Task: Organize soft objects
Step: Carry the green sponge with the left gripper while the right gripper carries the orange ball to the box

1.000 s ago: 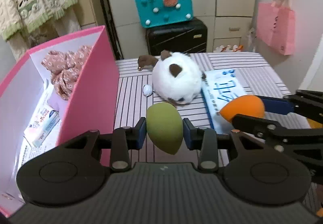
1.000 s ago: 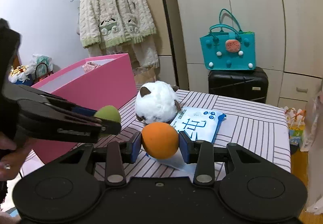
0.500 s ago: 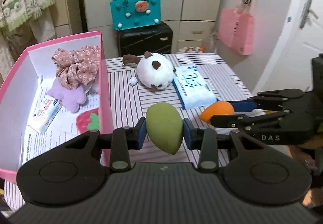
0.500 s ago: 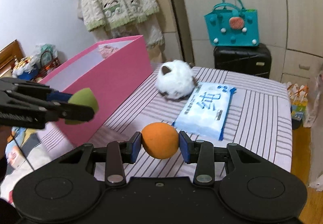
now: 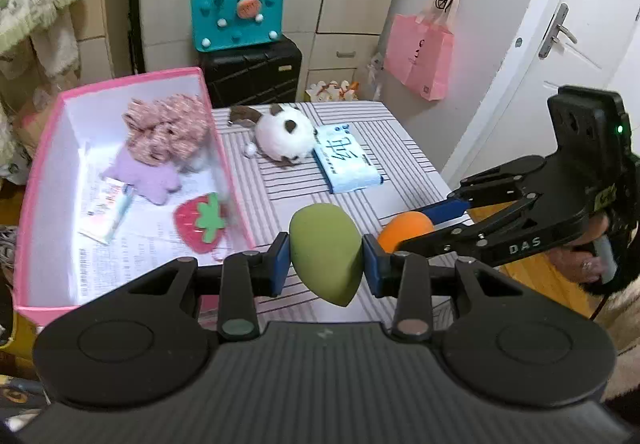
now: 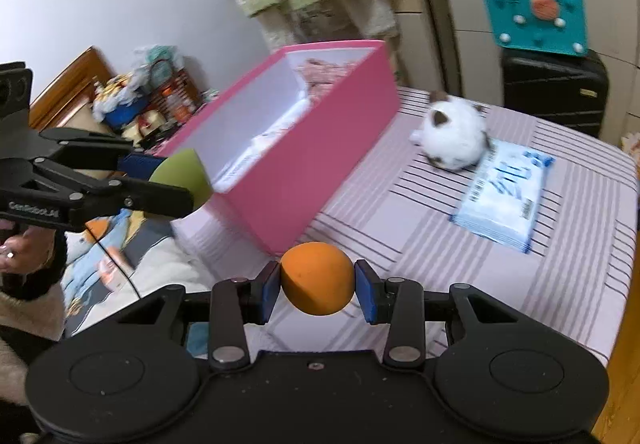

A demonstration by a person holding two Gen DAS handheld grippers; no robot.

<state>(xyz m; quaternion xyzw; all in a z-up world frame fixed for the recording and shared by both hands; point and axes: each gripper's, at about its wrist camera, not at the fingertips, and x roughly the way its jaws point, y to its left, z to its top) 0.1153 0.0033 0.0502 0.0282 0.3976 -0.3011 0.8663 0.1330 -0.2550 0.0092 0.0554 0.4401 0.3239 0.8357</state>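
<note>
Room lay open ahead of your left gripper point(image 5: 325, 260), which was clenched on the green sponge point(image 5: 326, 252), a smooth teardrop with its point hanging down, held above the near edge of the striped table point(image 5: 404, 163). Left of it the pink box point(image 5: 234, 179) stood open, its thin right wall running far to near; inside lay floral fabric point(image 5: 168, 129), a lilac plush point(image 5: 146, 177) and a felt strawberry point(image 5: 200, 222). Your right gripper point(image 5: 416, 222) reached in from the right, gripping the orange sponge point(image 5: 404, 226).

From your right wrist, that gripper point(image 6: 317, 286) squeezed the orange sponge point(image 6: 317, 278), round and matte, over the table's point(image 6: 560, 244) near left corner. The box's point(image 6: 320, 163) tall pink side rose just beyond. Farther right the fluffy white plush point(image 6: 454, 135) rested against a flat wipes packet point(image 6: 504, 199), bare striped cloth around them. Your left gripper point(image 6: 176, 179) held the green sponge point(image 6: 184, 175) off the table's left edge.
</note>
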